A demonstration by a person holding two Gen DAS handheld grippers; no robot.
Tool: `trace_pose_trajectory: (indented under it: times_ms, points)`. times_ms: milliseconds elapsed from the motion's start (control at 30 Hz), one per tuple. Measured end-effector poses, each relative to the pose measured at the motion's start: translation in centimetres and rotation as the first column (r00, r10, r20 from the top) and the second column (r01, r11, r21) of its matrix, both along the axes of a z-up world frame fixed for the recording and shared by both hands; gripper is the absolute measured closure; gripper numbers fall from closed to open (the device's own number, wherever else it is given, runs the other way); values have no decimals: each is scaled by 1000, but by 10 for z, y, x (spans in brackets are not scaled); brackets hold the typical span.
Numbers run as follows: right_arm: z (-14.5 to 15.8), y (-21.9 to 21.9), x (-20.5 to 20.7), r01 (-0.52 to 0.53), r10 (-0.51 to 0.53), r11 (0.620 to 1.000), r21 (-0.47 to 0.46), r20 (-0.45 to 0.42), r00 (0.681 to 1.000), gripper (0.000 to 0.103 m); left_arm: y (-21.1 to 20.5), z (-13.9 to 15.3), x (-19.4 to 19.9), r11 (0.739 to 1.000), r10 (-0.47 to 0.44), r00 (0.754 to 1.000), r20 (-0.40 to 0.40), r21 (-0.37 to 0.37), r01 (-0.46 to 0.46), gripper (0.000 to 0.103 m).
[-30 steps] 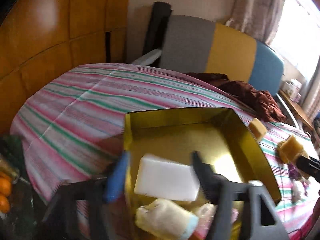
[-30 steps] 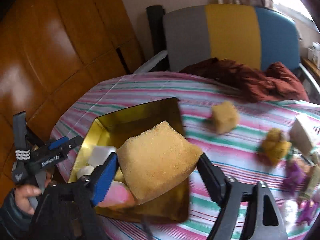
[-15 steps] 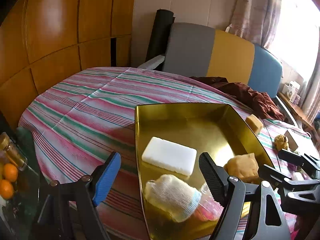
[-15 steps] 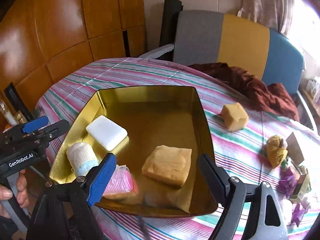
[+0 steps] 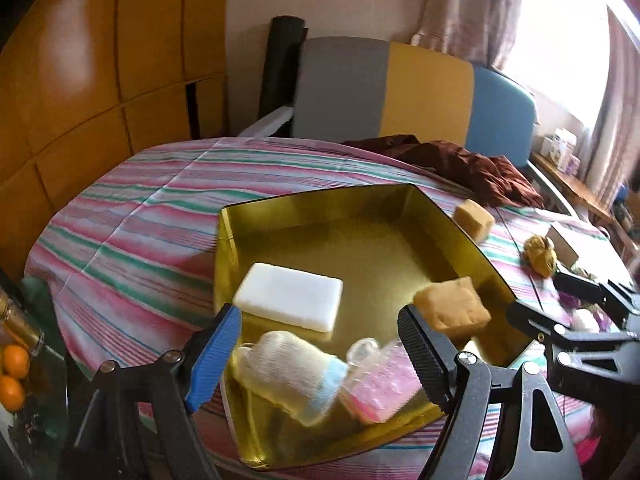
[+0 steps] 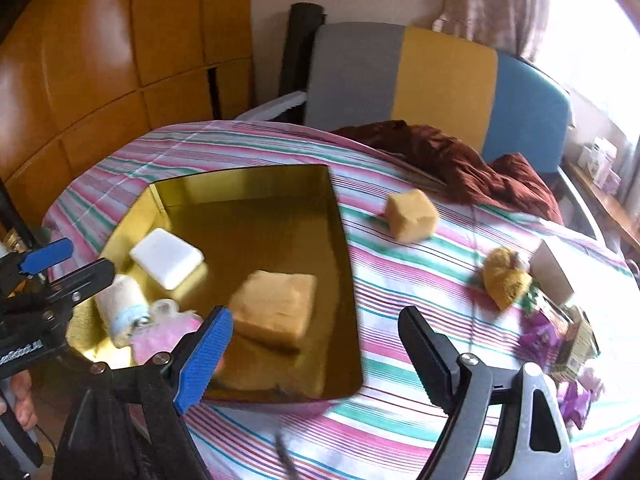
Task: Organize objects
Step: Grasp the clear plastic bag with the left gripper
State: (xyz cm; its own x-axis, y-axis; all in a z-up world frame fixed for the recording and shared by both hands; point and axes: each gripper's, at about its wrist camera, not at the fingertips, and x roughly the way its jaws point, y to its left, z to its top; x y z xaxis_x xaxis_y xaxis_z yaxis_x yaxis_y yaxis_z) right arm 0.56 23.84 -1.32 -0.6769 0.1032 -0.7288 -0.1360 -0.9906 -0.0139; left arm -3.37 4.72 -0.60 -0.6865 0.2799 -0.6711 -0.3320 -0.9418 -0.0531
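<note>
A gold tray (image 5: 320, 210) (image 6: 344, 280) lies on the striped table. In it are a white soap bar (image 5: 289, 296) (image 6: 167, 258), a rolled white sock (image 5: 288, 376) (image 6: 120, 312), a pink item (image 5: 380, 384) (image 6: 164, 336) and a tan sponge (image 5: 452, 308) (image 6: 274, 310). My left gripper (image 5: 320, 356) is open and empty above the tray's near end. My right gripper (image 6: 316, 356) is open and empty over the tray's right front edge. Outside the tray lie a tan sponge cube (image 6: 410, 216) (image 5: 474, 220) and a yellow knit item (image 6: 506, 280) (image 5: 540, 254).
A dark red cloth (image 6: 460, 164) lies at the table's far side before a grey, yellow and blue chair (image 6: 440, 72). A small box (image 6: 554, 276) and purple packets (image 6: 548, 328) sit at the right. Oranges (image 5: 14, 372) sit lower left.
My right gripper opened and let the tan sponge drop into the tray, then drew back to the right. My left gripper pulled back from the soap bar.
</note>
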Motion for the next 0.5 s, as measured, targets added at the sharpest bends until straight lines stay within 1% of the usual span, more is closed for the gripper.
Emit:
trace_pose_trajectory:
  times_ms: [167, 300, 400, 500]
  points:
    - [-4, 37, 15, 94, -94, 996, -7, 13, 995, 16, 27, 2, 9, 997, -72, 997, -14, -35, 71, 22]
    - [-4, 68, 28, 173, -173, 985, -10, 21, 985, 17, 48, 5, 18, 990, -130, 991, -35, -66, 128, 22]
    - [-2, 96, 39, 239, -239, 971, -18, 23, 971, 16, 65, 8, 25, 980, -176, 983, -56, -101, 170, 22]
    - [1, 127, 52, 313, -312, 949, -40, 24, 950, 17, 79, 9, 31, 970, -216, 974, -72, -127, 206, 22]
